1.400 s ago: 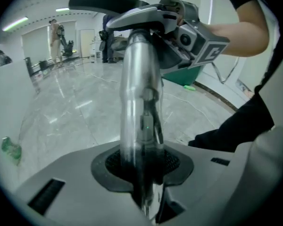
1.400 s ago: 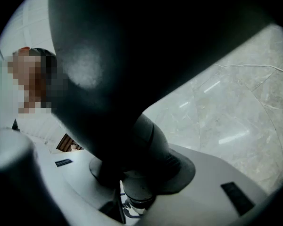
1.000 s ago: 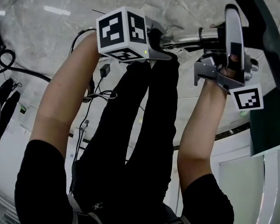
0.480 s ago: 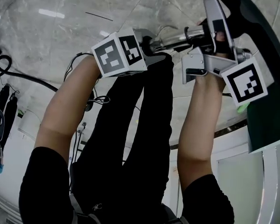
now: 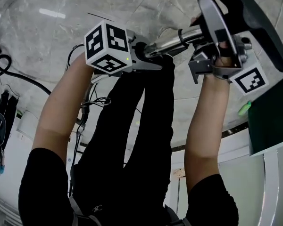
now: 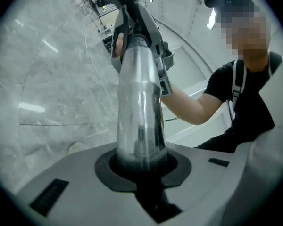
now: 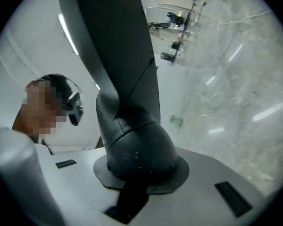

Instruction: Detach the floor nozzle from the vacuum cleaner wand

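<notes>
In the head view the floor nozzle (image 5: 254, 20) runs out of the frame at the top right, so we see only part of its dark body. The joint where it meets the wand (image 5: 172, 41) is covered by the right hand-held gripper (image 7: 139, 171) and the hand holding it. We cannot tell whether the coupling has parted.

The left hand-held gripper (image 6: 140, 166) has just been closing and clamps the shiny wand near its lower end. The tube rises from the pads toward a dark collar (image 6: 132, 27) crowded by grey parts. The right hand-held gripper's jaws have also just been closing, and they grip the nozzle's rounded dark neck (image 7: 137, 145).

Both pieces are held up in the air above the marble floor (image 5: 37, 27). Below them our black trousers (image 5: 141, 126) fill the middle of the view. Cables (image 5: 19, 74) trail over the floor at the left, and a dark panel (image 5: 273, 121) stands at the right edge.
</notes>
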Motion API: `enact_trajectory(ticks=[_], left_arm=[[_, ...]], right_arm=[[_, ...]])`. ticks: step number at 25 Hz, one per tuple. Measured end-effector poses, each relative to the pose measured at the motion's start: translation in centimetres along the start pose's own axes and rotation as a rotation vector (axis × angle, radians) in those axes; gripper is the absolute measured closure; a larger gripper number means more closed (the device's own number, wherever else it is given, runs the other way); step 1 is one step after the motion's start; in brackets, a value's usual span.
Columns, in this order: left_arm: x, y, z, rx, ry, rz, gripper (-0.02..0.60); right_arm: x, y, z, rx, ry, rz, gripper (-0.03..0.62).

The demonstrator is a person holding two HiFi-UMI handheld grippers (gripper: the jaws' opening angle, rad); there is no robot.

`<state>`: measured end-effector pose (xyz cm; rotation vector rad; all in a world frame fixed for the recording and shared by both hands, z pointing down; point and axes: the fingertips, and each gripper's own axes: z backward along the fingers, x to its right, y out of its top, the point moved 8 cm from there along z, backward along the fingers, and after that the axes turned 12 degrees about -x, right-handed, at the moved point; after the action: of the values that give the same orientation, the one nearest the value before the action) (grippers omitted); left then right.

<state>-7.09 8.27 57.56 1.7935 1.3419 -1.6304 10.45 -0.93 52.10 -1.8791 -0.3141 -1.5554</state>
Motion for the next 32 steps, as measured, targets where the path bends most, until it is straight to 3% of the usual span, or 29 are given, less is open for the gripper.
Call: enact_trajectory(ticks=[3, 4, 5, 6, 9, 10, 11, 12, 15, 16, 17, 21, 22, 23, 24, 27, 28, 29, 30, 32], left_arm=[[-1.8, 0.6, 0.1, -0.048, 0.202, 0.016, 0.503], [-2.1, 0.7, 0.1, -0.061, 0.224, 0.011, 0.503], [-2.1, 0.7, 0.1, -0.07, 0.22, 0.003, 0.503], [-1.9, 0.6, 0.2, -0.081, 0.203, -0.01, 0.503], [-1.4, 0.2, 0.0, -0.178, 0.179, -0.059, 0.506], [-1.6, 0.2, 0.0, -0.205, 0.185, -0.069, 0.506], [-1.9, 0.3, 0.1, -0.214, 0.201, -0.069, 0.506], [-2.2, 0.3, 0.1, -0.207, 0.23, -0.059, 0.506], [-3.1, 0.6, 0.3, -0.181, 0.338, -0.03, 0.506], [-3.1, 0.6, 0.3, -0.186, 0.343, -0.025, 0.506], [-3.0, 0.5, 0.3, -0.194, 0.325, -0.023, 0.506], [-2.6, 0.1, -0.6, -0.279, 0.253, -0.062, 0.508], [-2.8, 0.0, -0.8, -0.297, 0.26, -0.07, 0.508], [-3.1, -0.2, -1.0, -0.303, 0.277, -0.07, 0.508], [-3.5, -0.3, -1.0, -0.293, 0.295, -0.059, 0.508], [-3.8, -0.3, -0.6, -0.232, 0.303, -0.016, 0.509], [-3.7, -0.3, -0.5, -0.226, 0.288, -0.005, 0.509], [-3.5, -0.2, -0.7, -0.227, 0.265, 0.001, 0.509], [-3.2, 0.0, -1.1, -0.232, 0.237, 0.001, 0.509], [-2.4, 0.0, -2.3, -0.268, 0.185, -0.013, 0.511]], right_arm=[[2.0, 0.6, 0.4, 0.022, -0.411, -0.16, 0.511], [2.2, 0.7, 0.5, 0.036, -0.489, -0.191, 0.511], [2.0, 0.8, 0.6, 0.048, -0.503, -0.189, 0.511], [1.3, 0.7, 0.6, 0.054, -0.448, -0.148, 0.511], [-0.4, 0.6, 0.4, 0.056, -0.072, 0.062, 0.511], [-0.4, 0.6, 0.3, 0.06, 0.01, 0.099, 0.511], [-0.1, 0.6, 0.4, 0.065, 0.016, 0.1, 0.511], [0.5, 0.6, 0.8, 0.072, -0.062, 0.061, 0.511], [2.8, 0.6, 2.2, 0.121, -0.482, -0.18, 0.511], [3.2, 0.6, 2.3, 0.144, -0.532, -0.235, 0.511], [3.1, 0.4, 2.3, 0.159, -0.498, -0.241, 0.511], [1.2, 0.0, 2.6, 0.118, -0.035, 0.046, 0.511], [1.1, 0.0, 2.5, 0.112, 0.013, 0.081, 0.51], [1.4, -0.1, 2.4, 0.109, -0.015, 0.077, 0.511], [2.0, -0.2, 2.5, 0.107, -0.114, 0.033, 0.511], [4.2, -0.2, 3.2, 0.115, -0.521, -0.205, 0.511], [4.5, -0.2, 3.3, 0.128, -0.577, -0.26, 0.511], [4.5, -0.2, 3.5, 0.14, -0.562, -0.266, 0.511], [4.0, -0.3, 3.8, 0.138, -0.489, -0.216, 0.511], [2.8, -0.2, 4.7, 0.079, -0.238, -0.028, 0.511]])
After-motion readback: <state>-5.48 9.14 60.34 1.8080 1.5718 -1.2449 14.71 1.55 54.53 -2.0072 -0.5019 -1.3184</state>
